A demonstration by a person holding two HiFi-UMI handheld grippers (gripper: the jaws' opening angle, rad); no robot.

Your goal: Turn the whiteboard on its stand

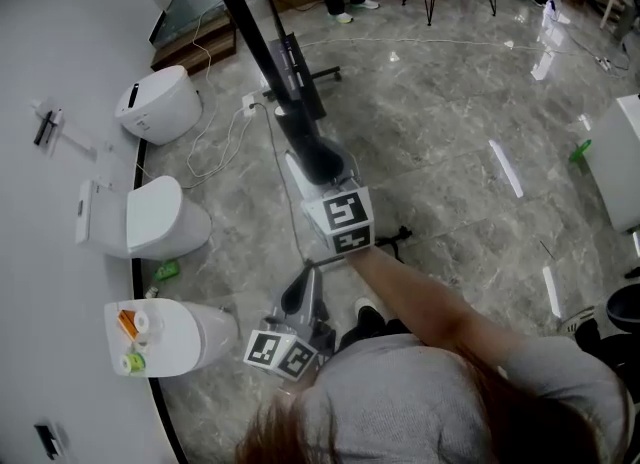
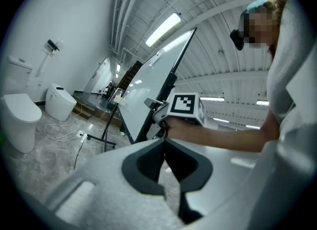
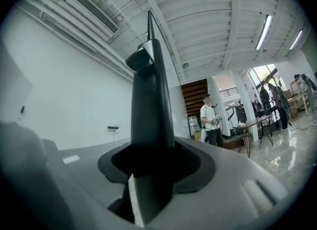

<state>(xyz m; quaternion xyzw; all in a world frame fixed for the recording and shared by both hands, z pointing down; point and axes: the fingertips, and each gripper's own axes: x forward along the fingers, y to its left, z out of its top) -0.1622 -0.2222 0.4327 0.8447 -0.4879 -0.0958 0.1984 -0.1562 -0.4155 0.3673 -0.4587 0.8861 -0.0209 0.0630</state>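
- Nearest toilet (image 1: 195,337), floor's left edge: orange item (image 1: 126,325) and green rolls (image 1: 133,361) on its tank top.
- White cable (image 1: 215,157) loose on the floor left of the stand (image 1: 300,77).
- Left gripper (image 2: 164,147): jaws together, nothing between them.
- Whiteboard (image 2: 148,87) tilted on the stand, mid-floor; right gripper (image 1: 318,162) clamped on its dark frame edge.

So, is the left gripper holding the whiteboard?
No: the left gripper is shut on nothing, with the whiteboard standing apart beyond it.
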